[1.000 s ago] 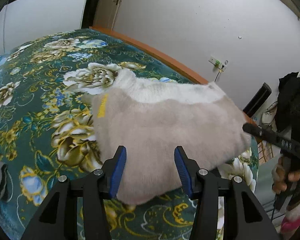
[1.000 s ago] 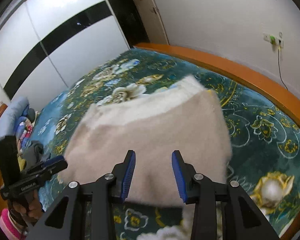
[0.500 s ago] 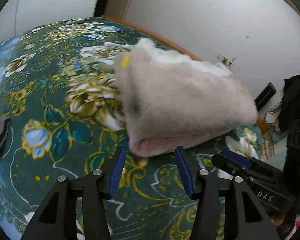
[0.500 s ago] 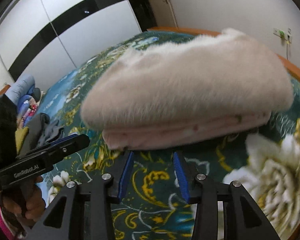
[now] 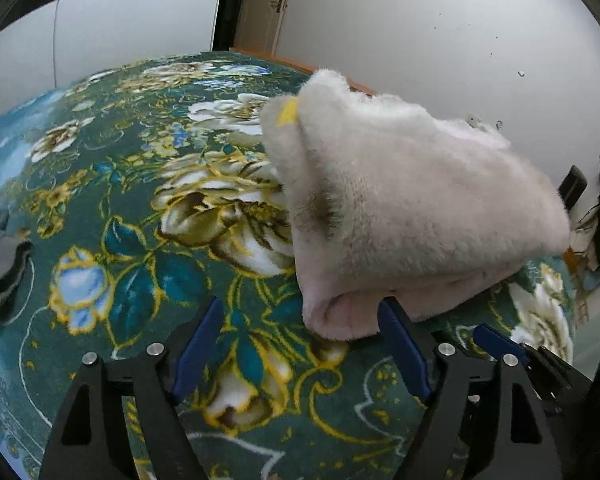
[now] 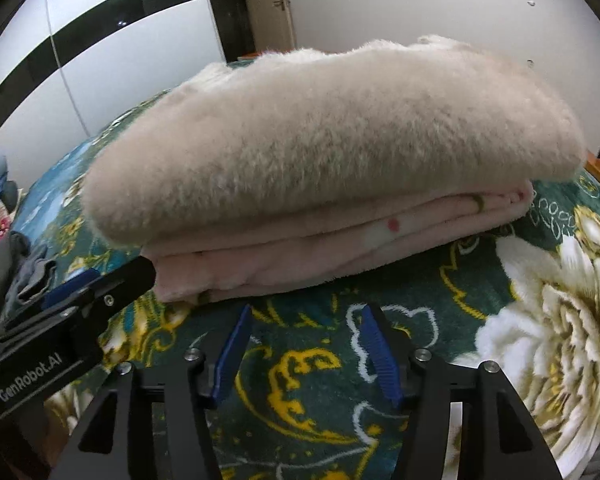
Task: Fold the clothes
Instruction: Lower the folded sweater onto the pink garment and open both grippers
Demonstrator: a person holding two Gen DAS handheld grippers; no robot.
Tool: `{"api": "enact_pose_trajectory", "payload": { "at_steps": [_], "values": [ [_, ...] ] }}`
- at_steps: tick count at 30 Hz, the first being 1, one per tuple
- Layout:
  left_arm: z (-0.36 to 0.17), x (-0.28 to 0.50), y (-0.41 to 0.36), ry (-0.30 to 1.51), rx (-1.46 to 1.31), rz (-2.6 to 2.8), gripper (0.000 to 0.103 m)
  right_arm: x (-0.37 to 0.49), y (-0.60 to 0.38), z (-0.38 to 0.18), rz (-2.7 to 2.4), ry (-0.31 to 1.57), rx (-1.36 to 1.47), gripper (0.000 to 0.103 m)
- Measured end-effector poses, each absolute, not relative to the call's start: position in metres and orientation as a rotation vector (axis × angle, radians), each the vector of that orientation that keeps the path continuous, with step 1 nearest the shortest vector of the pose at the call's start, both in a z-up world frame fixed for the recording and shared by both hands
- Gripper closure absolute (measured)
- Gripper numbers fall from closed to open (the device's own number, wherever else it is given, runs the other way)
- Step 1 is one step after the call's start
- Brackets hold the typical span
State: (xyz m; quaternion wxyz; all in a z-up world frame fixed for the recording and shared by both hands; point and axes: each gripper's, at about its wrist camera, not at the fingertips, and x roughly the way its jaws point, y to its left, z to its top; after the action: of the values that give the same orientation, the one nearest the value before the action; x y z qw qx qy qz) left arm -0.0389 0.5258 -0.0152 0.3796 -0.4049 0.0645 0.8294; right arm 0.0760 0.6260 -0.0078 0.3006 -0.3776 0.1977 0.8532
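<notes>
Fluffy cream sweater point(image 6: 332, 148) is seen folded into a thick stack on the floral bedspread point(image 5: 112, 208), just ahead of both tongs. Since a second ago both views have been lowered from above the stack to its near edge. Left tongs point(image 5: 300, 354) and right tongs point(image 6: 306, 354) are spread wide, nothing gripped. A lift of the finished bundle is judged likely.

Both tongs have dropped low before the folded fleece garment point(image 6: 332, 152).
</notes>
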Motion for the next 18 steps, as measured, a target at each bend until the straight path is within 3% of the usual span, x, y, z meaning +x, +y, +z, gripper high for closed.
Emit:
{"api": "enact_pose_trajectory", "payload": {
  "at_steps": [6,9,11,18],
  "values": [
    [-0.022,-0.039,0.528,0.181,-0.972,2.205,0.021,0.075,0.622,-0.008,2.250,0.472,-0.931,0.039],
    [-0.024,-0.039,0.527,0.183,-0.925,2.235,0.013,0.075,0.619,-0.009,2.244,0.445,-0.893,0.035],
    [-0.025,-0.039,0.528,0.186,-0.918,2.229,0.013,0.075,0.617,-0.010,2.244,0.428,-0.872,0.028],
    [-0.028,-0.033,0.535,0.226,-0.904,2.235,0.012,0.085,0.621,-0.020,2.215,0.423,-0.864,0.020]
  ]
}}
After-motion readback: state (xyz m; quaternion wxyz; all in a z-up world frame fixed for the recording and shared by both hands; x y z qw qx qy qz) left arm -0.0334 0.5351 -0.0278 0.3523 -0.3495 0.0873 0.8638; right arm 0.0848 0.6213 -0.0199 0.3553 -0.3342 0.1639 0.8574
